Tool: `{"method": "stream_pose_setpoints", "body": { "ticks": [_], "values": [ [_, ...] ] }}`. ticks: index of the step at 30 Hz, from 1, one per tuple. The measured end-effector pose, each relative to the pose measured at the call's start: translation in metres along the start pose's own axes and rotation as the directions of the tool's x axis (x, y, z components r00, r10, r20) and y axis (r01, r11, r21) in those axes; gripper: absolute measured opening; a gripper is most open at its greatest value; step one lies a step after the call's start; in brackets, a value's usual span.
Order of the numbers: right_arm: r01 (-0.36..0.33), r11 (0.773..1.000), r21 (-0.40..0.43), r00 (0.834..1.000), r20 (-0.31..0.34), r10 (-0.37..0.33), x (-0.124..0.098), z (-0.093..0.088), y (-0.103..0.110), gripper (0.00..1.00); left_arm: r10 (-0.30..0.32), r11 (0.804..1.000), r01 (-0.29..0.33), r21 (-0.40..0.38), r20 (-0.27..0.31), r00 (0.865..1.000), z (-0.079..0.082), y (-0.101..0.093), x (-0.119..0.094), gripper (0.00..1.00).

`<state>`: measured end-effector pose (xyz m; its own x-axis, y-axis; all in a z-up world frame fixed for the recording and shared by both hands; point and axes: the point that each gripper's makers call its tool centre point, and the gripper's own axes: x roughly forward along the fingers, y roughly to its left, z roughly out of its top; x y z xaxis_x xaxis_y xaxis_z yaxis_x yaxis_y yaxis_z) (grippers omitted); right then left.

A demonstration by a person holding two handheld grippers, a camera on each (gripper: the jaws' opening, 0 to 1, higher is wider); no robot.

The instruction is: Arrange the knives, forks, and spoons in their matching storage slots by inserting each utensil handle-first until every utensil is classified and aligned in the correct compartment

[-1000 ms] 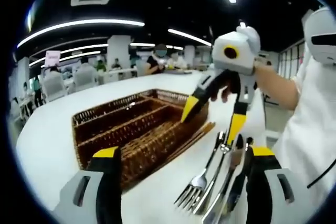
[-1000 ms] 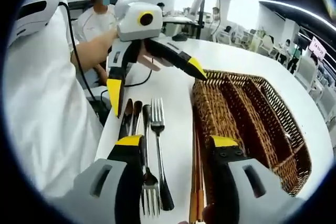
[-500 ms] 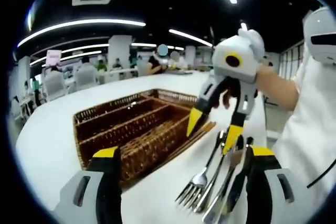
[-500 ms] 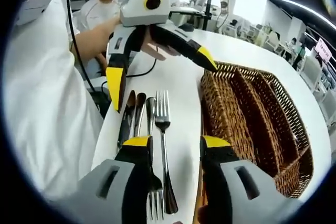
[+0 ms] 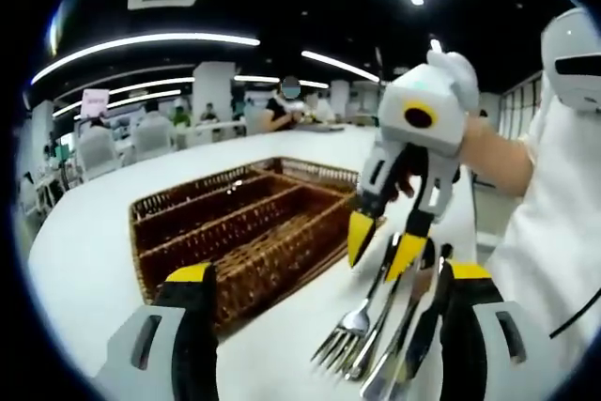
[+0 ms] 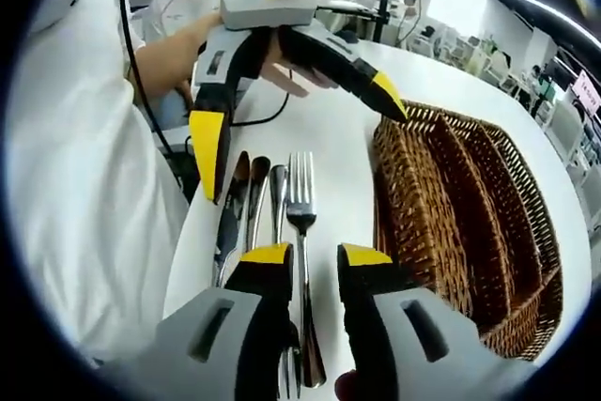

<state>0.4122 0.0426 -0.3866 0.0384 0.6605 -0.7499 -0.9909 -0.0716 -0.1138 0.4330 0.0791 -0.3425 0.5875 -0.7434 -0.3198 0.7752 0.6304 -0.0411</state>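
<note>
A row of utensils lies on the white table (image 6: 343,157) beside a brown wicker tray (image 6: 451,204) with long slots. A fork (image 6: 300,202) lies nearest the tray, tines away from me. To its left lie another fork (image 6: 279,196), a spoon (image 6: 255,192) and a knife (image 6: 230,223). My right gripper (image 6: 316,258) is low over the nearest fork's handle, jaws narrow on either side of it with a gap left. My left gripper (image 6: 299,127) hovers wide open above the far ends of the utensils. In the left gripper view the right gripper (image 5: 383,246) reaches down to the forks (image 5: 343,340) beside the tray (image 5: 235,223).
The person's white shirt (image 6: 75,194) is close against the table edge left of the utensils, with a black cable (image 6: 141,72) hanging there. Other people and chairs (image 5: 150,133) are far behind the tray. Bare table lies around the tray.
My right gripper has come down onto the fork handle and its jaws have narrowed a lot. The left gripper has held its place, still wide open.
</note>
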Motion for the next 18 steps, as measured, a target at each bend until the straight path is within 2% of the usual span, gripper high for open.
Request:
{"method": "stream_pose_setpoints", "body": {
  "ticks": [6, 18],
  "values": [
    [-0.017, 1.000, 0.003, 1.000, -0.018, 0.017, 0.003, -0.004, 0.004, 0.12, -0.003, 1.000, 0.003, -0.003, 0.000, 1.000, -0.001, -0.002, 0.001, 0.99],
    [-0.020, 1.000, -0.016, 0.997, -0.069, 0.019, 0.011, -0.011, 0.006, 0.08, -0.004, 1.000, 0.004, -0.011, -0.003, 1.000, -0.004, -0.003, 0.002, 0.99]
  ]
}}
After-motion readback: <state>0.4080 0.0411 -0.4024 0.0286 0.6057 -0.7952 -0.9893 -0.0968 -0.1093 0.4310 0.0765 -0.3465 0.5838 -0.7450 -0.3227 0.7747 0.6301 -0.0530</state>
